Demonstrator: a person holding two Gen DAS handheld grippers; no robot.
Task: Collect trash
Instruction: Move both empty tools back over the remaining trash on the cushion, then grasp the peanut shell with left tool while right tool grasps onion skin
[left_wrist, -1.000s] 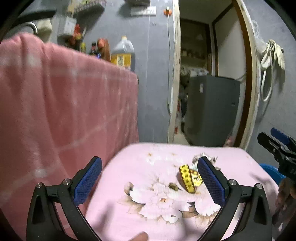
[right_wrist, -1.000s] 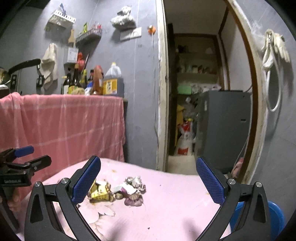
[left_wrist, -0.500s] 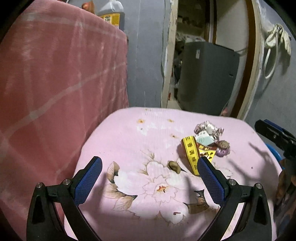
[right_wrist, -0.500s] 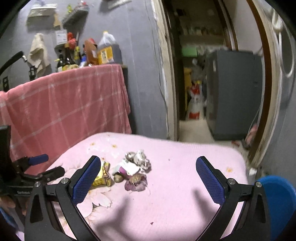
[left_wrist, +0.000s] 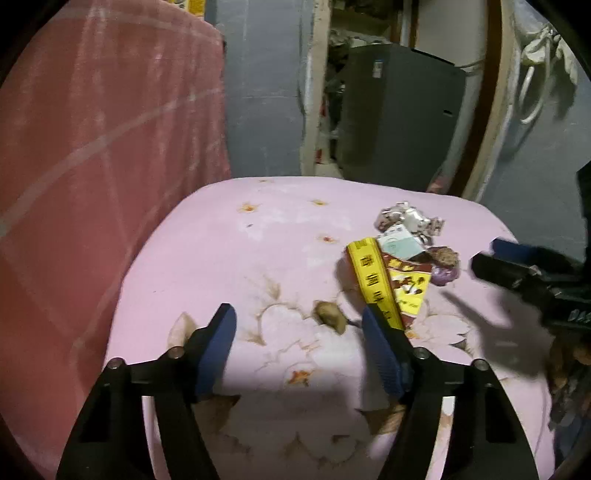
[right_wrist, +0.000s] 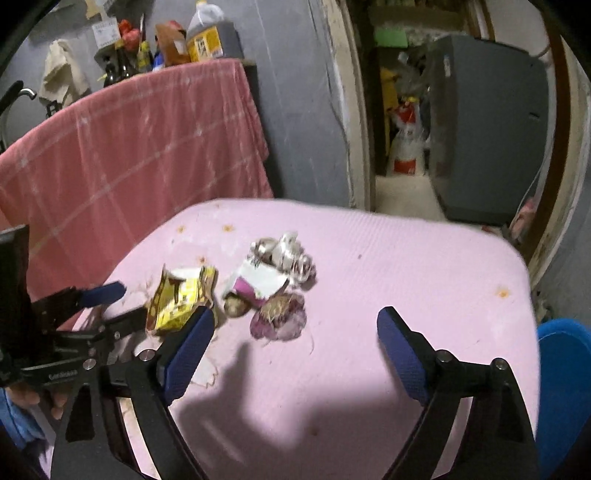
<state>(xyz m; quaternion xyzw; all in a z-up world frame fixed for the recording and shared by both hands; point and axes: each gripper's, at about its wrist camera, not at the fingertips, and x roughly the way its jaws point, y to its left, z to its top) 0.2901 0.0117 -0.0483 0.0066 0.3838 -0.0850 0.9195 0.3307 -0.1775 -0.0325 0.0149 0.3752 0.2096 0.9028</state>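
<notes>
Now both claws — left claw (left_wrist: 297, 325), right claw (right_wrist: 295, 328) — gape narrower, empty, closer above the trash pile (right_wrist: 255, 288).

Yellow-red wrapper (left_wrist: 384, 280) on pink floral tablecloth (left_wrist: 229, 258); blue-padded black tongs (left_wrist: 297, 325).

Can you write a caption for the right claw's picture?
Open right claw hovering over wrappers and scraps on a pink cloth.

Blue bin (right_wrist: 565, 387) cut off by right edge.
</notes>
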